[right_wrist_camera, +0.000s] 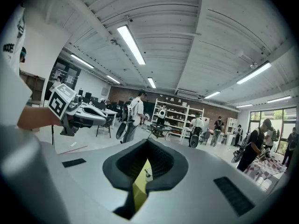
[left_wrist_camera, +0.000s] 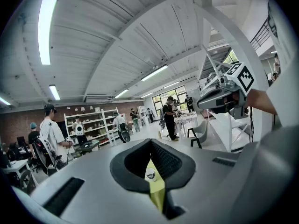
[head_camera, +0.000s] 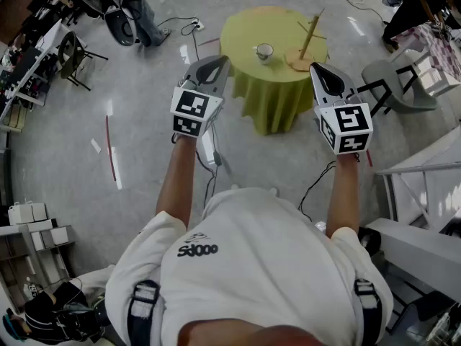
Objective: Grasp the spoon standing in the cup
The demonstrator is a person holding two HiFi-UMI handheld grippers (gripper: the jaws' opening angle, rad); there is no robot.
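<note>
A white cup (head_camera: 264, 51) stands on a round yellow-green table (head_camera: 270, 85) a few steps ahead of me. The spoon in it is too small to make out clearly. Both grippers are held up in the air, well short of the table. My left gripper (head_camera: 215, 63) is shut and empty, and so is my right gripper (head_camera: 321, 69). Through the slit of the left gripper (left_wrist_camera: 150, 144) the cup (left_wrist_camera: 150, 173) shows far off. The right gripper (right_wrist_camera: 148, 144) likewise frames the cup (right_wrist_camera: 147, 174) at a distance.
A wooden stand with an upright rod (head_camera: 306, 49) sits on the table to the right of the cup. A grey chair (head_camera: 392, 85) stands right of the table, a dark chair (head_camera: 72, 56) far left. Cables and a red tape line (head_camera: 110, 146) lie on the floor. People stand around the room.
</note>
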